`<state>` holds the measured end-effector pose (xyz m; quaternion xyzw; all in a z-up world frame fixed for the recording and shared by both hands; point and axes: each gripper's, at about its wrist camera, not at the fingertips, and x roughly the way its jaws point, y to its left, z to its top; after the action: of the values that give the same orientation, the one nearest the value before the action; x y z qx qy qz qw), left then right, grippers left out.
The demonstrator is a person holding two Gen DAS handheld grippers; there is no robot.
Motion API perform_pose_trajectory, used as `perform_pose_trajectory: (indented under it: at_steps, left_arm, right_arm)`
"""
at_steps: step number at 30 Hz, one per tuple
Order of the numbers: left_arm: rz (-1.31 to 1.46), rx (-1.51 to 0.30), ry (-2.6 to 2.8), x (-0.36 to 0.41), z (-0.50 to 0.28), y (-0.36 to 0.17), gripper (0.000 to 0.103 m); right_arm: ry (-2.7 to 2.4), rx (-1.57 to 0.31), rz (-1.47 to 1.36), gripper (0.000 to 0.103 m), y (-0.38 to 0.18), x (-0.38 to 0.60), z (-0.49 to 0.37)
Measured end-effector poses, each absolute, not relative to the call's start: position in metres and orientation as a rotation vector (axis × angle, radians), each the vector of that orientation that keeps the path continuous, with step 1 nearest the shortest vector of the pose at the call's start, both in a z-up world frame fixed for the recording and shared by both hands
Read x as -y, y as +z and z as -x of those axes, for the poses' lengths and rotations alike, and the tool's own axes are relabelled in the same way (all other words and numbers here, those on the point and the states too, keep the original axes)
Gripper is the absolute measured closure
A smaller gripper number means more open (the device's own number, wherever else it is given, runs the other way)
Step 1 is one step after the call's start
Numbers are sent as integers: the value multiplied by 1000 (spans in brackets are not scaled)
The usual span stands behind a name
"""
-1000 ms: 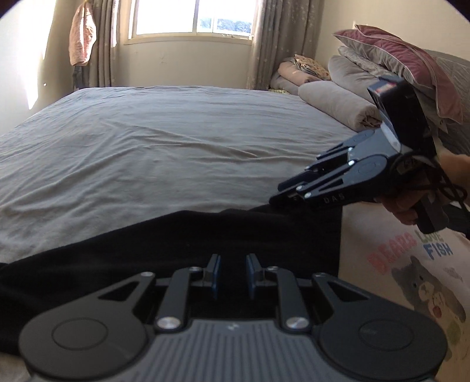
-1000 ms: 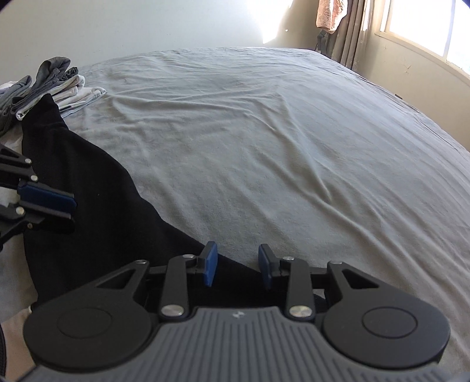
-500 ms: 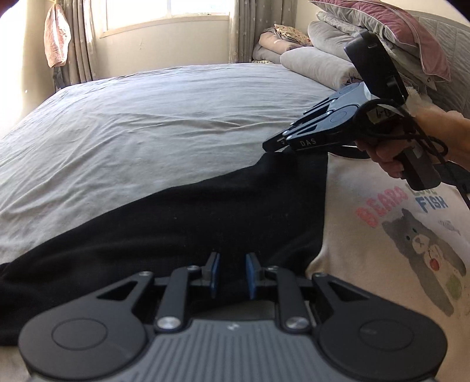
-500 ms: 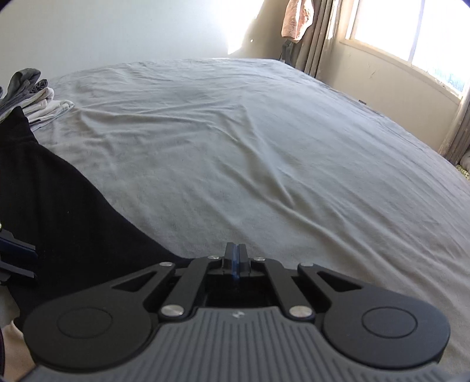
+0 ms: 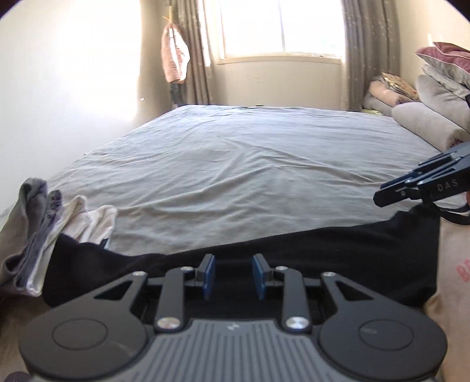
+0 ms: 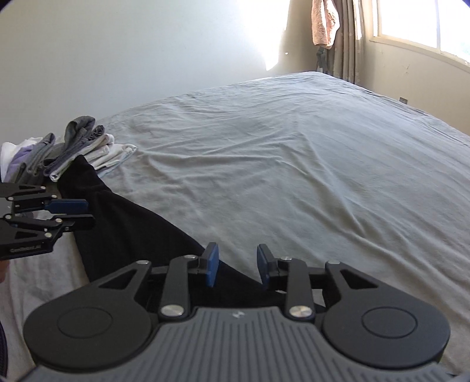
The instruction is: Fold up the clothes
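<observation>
Two handheld grippers hover low over a wide bed covered by a wrinkled grey sheet (image 5: 241, 164). The left gripper (image 5: 233, 276) points out across the bed; its blue-padded jaws are part open and opening, with a clear gap between them and nothing pinched. Just below and beyond its fingers lies a black garment (image 5: 323, 249), stretched in a long band along the near edge of the bed. The right gripper (image 6: 238, 269) is likewise part open and opening, with nothing held; the black garment's edge passes under its left finger, and bare sheet lies under the right one. Each gripper shows at the edge of the other's view. At the black garment's far left end sits a small pile of grey and white clothes (image 6: 73, 150), touching it. At its right end a cream shirt (image 5: 452, 264) with red lettering lies against it. Pillows (image 5: 434, 97) are stacked at the head of the bed, beneath a bright curtained window (image 5: 279, 26).
</observation>
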<state>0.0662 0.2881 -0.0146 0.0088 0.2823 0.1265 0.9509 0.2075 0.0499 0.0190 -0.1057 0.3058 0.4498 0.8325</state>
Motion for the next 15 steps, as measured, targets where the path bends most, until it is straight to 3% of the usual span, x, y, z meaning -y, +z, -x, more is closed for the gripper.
perform_pose_trajectory:
  at_steps: [7,15]
  left_arm:
    - [-56,-675,250,-319,-63,-35,75]
    - [-67,-650,166,-329,-54,-37,74]
  right_arm:
    - [1165,-688,231,70,11,-155,-200]
    - [1333,-793,233,71,-4,-254,-208]
